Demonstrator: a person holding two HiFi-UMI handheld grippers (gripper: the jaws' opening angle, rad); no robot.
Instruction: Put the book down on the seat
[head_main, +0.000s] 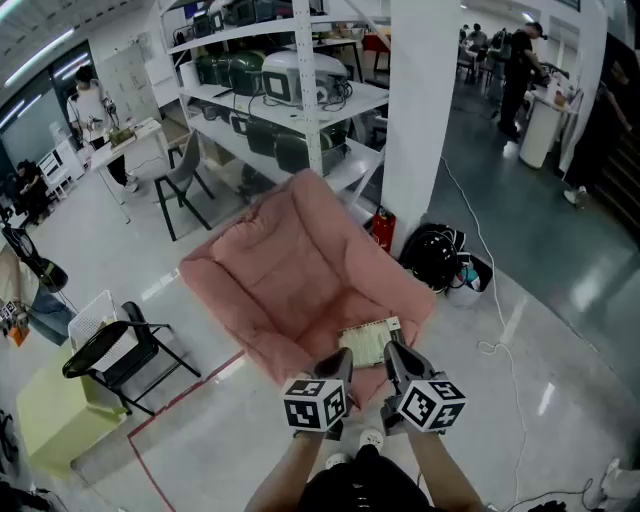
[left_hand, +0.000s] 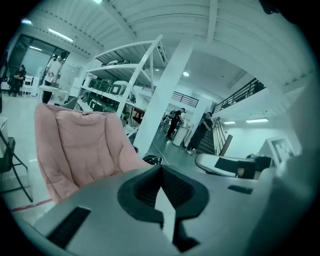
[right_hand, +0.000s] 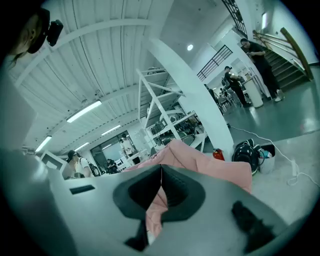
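A cream, patterned book (head_main: 370, 340) lies flat on the front of the pink padded chair's seat (head_main: 290, 270). In the head view my left gripper (head_main: 343, 362) and right gripper (head_main: 392, 355) hover side by side at the book's near edge. I cannot tell whether they touch it. Both point forward and up, so neither gripper view shows the book. The left gripper (left_hand: 161, 169) has its jaws together with nothing between them, and the pink chair (left_hand: 80, 145) is to its left. The right gripper (right_hand: 161, 170) is shut too, with the chair (right_hand: 210, 167) behind it.
A white pillar (head_main: 425, 130) and a shelving rack (head_main: 290, 90) stand behind the chair. A red extinguisher (head_main: 384, 230) and a black bag (head_main: 435, 255) sit at its right, with a cable (head_main: 500, 320) on the floor. A black folding chair (head_main: 120, 350) and a yellow box (head_main: 50, 415) stand left.
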